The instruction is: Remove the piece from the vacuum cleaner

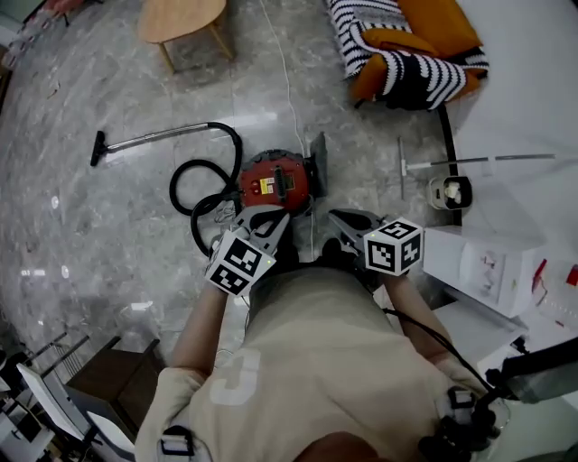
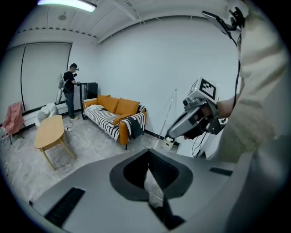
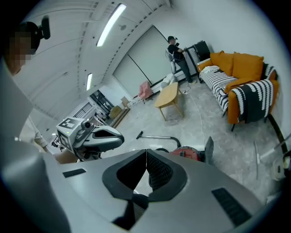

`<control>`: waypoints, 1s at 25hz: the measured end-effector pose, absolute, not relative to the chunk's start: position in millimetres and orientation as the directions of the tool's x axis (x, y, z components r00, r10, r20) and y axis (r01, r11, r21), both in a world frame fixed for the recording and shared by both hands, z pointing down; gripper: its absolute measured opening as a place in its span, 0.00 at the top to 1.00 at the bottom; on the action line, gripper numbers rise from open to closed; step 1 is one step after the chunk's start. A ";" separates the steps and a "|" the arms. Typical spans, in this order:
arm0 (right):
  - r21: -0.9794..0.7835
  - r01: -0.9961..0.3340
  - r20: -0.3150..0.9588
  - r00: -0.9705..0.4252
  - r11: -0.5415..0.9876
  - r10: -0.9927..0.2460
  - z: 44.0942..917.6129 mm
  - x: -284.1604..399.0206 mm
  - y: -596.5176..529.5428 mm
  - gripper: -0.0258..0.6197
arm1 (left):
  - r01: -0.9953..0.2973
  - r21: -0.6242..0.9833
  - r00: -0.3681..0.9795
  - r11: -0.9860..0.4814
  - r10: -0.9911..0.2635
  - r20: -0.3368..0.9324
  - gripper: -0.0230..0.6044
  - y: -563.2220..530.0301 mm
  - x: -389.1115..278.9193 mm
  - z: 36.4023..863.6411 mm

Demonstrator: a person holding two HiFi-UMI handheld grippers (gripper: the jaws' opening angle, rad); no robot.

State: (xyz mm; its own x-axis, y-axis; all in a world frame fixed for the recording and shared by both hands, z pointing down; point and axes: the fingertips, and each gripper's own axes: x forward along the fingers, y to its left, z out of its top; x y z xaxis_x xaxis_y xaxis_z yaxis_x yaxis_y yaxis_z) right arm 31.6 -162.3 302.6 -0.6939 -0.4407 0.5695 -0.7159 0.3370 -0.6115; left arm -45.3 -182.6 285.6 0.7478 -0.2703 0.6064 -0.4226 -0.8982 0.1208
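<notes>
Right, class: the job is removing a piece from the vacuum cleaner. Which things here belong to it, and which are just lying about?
Job: vacuum cleaner, hose, wand.
Lying about: sofa, table, white box.

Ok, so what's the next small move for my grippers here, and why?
Probably lower both toward the red vacuum cleaner on the floor, opening the jaws on the way. The left gripper and right gripper hang close to the body, above the cleaner, both with jaws shut and empty, so nothing on it is touched yet.
</notes>
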 end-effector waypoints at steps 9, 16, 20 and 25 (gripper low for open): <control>-0.643 -0.726 0.645 -0.685 0.244 -0.338 368.7 34.1 -170.7 0.96 | -0.402 0.175 0.740 -0.899 -0.207 0.640 0.96 -193.1 -42.5 325.7; -0.652 -0.731 0.684 -0.682 0.202 -0.259 428.9 42.3 -177.2 0.96 | -0.430 0.222 0.703 -0.875 -0.170 0.691 0.96 -193.7 -45.6 382.4; -0.648 -0.740 0.701 -0.672 0.179 -0.240 475.2 50.7 -194.5 0.96 | -0.450 0.234 0.679 -0.862 -0.160 0.716 0.96 -199.7 -45.0 419.3; -0.644 -0.742 0.703 -0.670 0.186 -0.238 518.8 56.5 -218.3 0.96 | -0.463 0.254 0.674 -0.849 -0.152 0.723 0.96 -204.8 -36.0 459.0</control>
State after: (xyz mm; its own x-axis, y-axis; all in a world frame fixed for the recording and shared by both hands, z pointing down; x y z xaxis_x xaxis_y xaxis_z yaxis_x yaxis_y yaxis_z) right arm 56.5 -218.3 518.8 -0.6698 -0.2384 0.7033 -0.7422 0.1865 -0.6437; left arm -36.0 -204.8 459.0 0.6742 -0.1515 0.7228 -0.4632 -0.8490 0.2541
